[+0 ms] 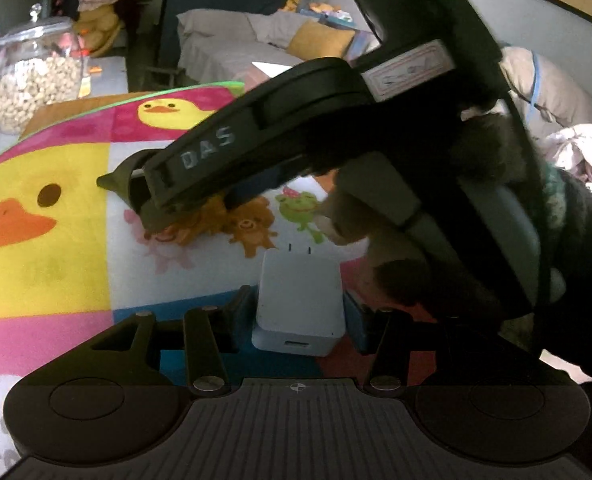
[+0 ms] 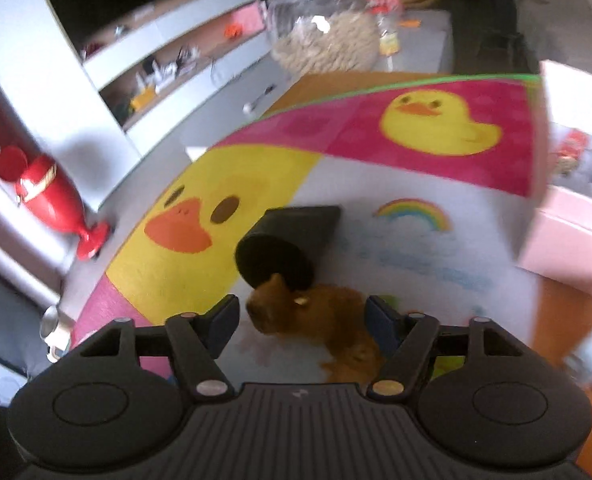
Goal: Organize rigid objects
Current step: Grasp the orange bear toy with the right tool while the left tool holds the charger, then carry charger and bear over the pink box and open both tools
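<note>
left gripper (image 1: 298, 312) clamped on white charger (image 1: 299, 304) over duck mat (image 1: 43, 264) | right gripper (image 2: 302, 324) jaws apart, nothing gripped, above brown toy (image 2: 316, 316) beside black cup (image 2: 283, 246)

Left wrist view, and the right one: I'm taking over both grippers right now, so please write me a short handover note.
Left gripper: shut on the white charger, over the duck mat.
Right gripper: open, empty, low over the mat.
Black cylinder: on its side on the mat, just ahead of the right gripper, untouched.
Done: charger gripped.
Left: place the charger, then probably fetch the cylinder. No target spot is visible.
</note>
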